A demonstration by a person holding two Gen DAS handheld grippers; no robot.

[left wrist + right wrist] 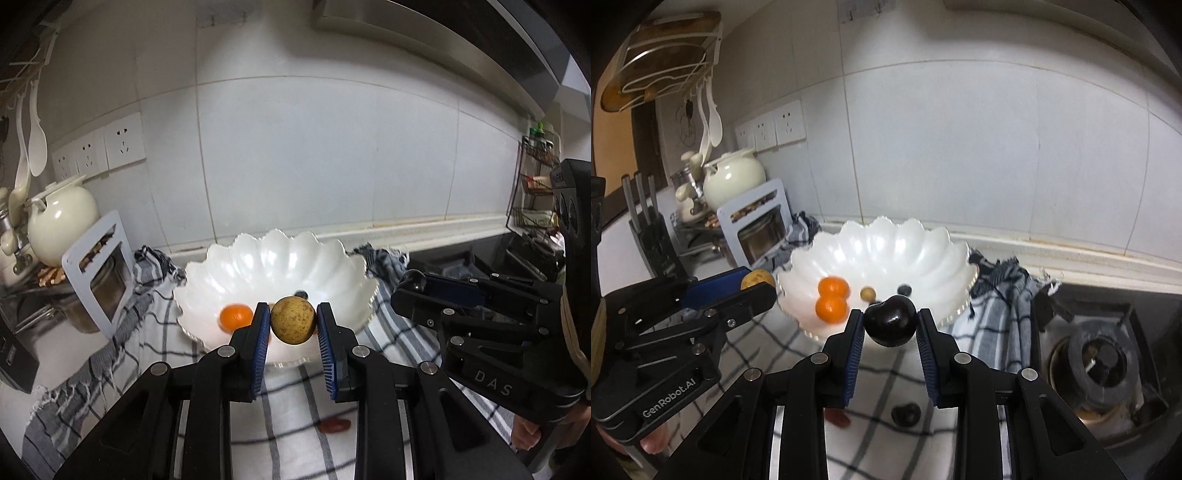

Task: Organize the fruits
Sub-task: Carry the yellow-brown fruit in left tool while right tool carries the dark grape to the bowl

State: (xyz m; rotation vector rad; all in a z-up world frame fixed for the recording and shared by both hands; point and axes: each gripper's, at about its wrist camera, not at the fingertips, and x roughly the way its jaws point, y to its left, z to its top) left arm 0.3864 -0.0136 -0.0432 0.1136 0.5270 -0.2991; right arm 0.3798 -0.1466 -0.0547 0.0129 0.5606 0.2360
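My left gripper [293,320] is clamped on a speckled yellow-brown fruit [294,320], the blue pads [263,334] pressing its two sides. I hold it at the near rim of the white bowl [280,254], raised off the cloth. My right gripper [890,322] is clamped on a dark plum [891,320], also at the near rim of the bowl, pads tight on either side.

Bowl contents, right wrist view: two oranges [832,300] touching each other at left of centre, a small tan fruit [867,294] near the middle, and a small dark berry [905,290] to its right. The left wrist view shows only one orange clearly; the rest is hidden behind my held fruit.

The bowl sits on a checked cloth [798,343]. On the cloth, near side, lie a second dark fruit [906,414] and a reddish item [837,417], partly hidden by my right fingers; I cannot identify the latter.

Surroundings: a cream pot [61,218] and a white frame stand [101,269] to the left, wall sockets [123,140] above them, a gas burner [1102,363] to the right of the cloth.
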